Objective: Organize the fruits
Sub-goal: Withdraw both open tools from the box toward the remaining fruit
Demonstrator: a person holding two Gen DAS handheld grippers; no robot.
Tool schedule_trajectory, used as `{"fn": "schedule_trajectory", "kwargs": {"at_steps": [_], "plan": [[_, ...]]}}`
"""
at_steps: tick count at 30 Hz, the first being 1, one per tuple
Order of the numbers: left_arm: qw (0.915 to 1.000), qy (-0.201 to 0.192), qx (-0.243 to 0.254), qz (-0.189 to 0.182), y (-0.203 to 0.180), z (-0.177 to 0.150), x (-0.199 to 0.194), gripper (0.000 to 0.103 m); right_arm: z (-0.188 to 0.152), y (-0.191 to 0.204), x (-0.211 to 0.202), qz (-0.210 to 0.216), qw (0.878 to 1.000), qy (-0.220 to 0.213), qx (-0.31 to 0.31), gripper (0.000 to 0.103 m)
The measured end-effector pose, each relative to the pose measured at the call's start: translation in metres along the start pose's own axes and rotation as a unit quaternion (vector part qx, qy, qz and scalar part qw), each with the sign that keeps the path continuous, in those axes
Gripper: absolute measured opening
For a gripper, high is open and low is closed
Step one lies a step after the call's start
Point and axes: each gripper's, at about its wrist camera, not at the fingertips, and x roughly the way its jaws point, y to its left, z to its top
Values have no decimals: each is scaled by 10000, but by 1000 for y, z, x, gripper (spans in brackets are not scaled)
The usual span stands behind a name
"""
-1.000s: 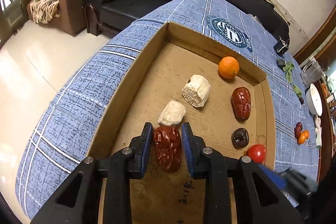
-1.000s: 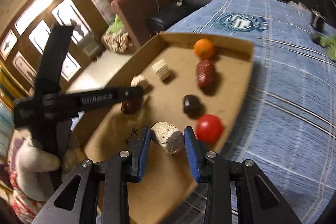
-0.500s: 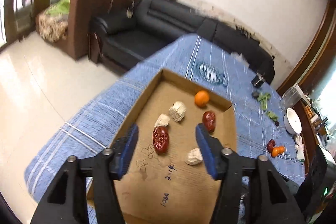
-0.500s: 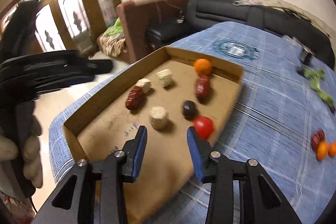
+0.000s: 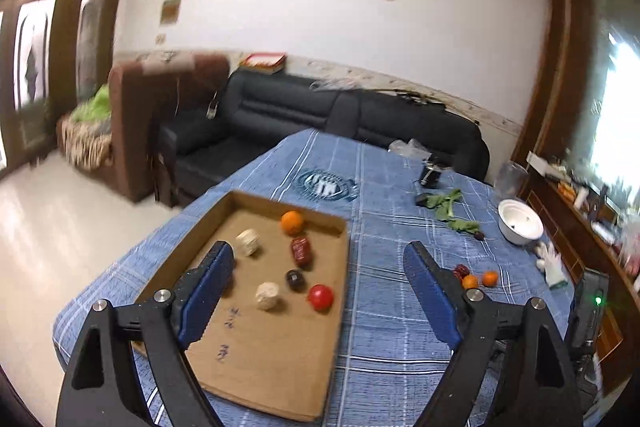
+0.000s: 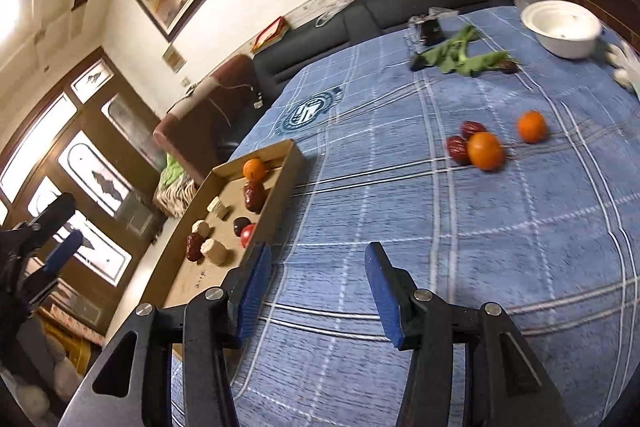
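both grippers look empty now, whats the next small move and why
Probably swing the right gripper toward the loose oranges and red dates on the blue cloth. Its jaws are opening with nothing between them, it already faces that cluster, and those fruits lie outside the cardboard tray. The left gripper, also opening and empty, faces the tray instead.

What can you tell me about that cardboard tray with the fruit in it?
The cardboard tray is a shallow, open-topped brown box with low walls and dark scribbles on its floor. It lies flat on the blue checked tablecloth, near the table's edge. Inside rest an orange, red dates, a tomato, a dark fruit and pale chunks. No gripper touches it.
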Motion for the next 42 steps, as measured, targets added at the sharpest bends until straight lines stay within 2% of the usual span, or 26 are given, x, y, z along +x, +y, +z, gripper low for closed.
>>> {"fn": "schedule_trajectory", "kwargs": {"at_steps": [4, 9, 11, 14, 17, 22, 35, 42], "plan": [[9996, -88, 281, -2, -26, -4, -5, 87, -1, -8, -2, -137, 9999, -26, 101, 55], [9957, -558, 539, 498, -43, -6, -21, 87, -4, -11, -11, -547, 9983, -166, -98, 55], [9935, -762, 557, 630, -45, -7, -27, 87, -4, -12, -15, -636, 9975, -251, -170, 55], [9905, -1037, 504, 744, -44, -8, -38, 98, -6, -10, -19, -739, 9962, -337, -306, 57], [9902, -1174, 362, 665, -39, -7, -44, 98, -10, -5, -17, -773, 9956, -308, -440, 58], [9908, -1144, 345, 636, -34, -8, -47, 98, -18, 8, -8, -828, 9937, -206, -720, 58], [9914, -1107, 115, 686, -7, -12, -57, 98, -32, 55, -12, -1058, 9806, -406, -1601, 61], [9900, -1226, -63, 700, 10, -14, -88, 98, -32, 62, -38, -945, 9809, -607, -1590, 61]]}}
